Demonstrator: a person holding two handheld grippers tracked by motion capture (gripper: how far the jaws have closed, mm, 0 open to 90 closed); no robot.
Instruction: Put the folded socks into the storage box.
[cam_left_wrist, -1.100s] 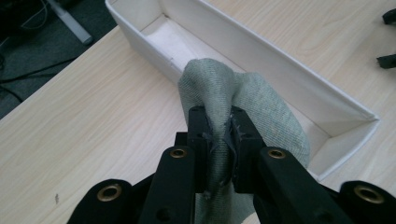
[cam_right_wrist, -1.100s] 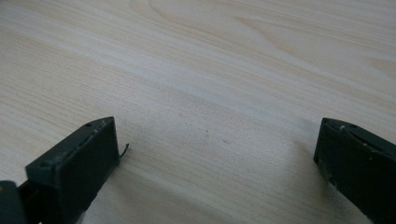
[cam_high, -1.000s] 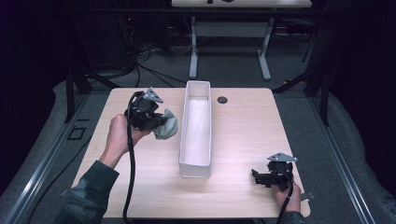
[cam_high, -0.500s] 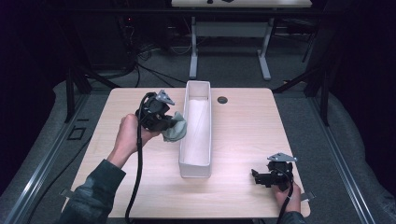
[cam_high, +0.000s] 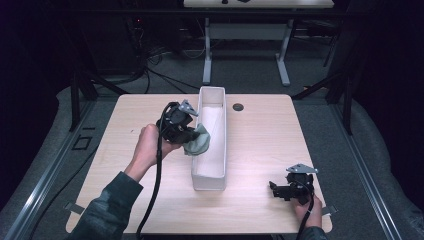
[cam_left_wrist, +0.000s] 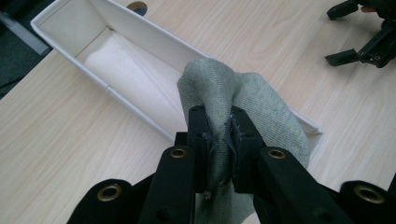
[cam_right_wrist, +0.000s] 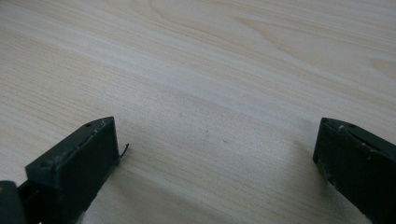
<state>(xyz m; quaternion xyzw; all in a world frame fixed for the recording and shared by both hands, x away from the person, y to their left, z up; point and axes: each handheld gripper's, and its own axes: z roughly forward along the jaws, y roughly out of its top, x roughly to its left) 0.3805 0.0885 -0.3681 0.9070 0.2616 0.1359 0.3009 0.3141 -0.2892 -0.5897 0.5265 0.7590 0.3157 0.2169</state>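
A grey-green cloth (cam_high: 198, 141) hangs bunched from my left gripper (cam_high: 192, 136), right over the left wall of the long white bin (cam_high: 220, 96). In the left gripper view the two jaws pinch a fold of the cloth (cam_left_wrist: 261, 100) between them, gripper (cam_left_wrist: 220, 135) shut, with the open bin (cam_left_wrist: 60, 21) just beyond. My right gripper (cam_high: 274, 189) rests low at the table's front right, held by a hand. In the right gripper view its jaws stand wide apart over bare wood, gripper (cam_right_wrist: 217, 154) open with nothing between them.
The light wooden table (cam_high: 300, 130) has a small round grommet (cam_high: 238, 106) just right of the bin's far end. Cables trail from both grippers toward the front edge. Dark floor and desk legs lie beyond the table.
My left gripper has carried the cloth to the right, from beside the bin to over its left wall. The right gripper has stayed put.
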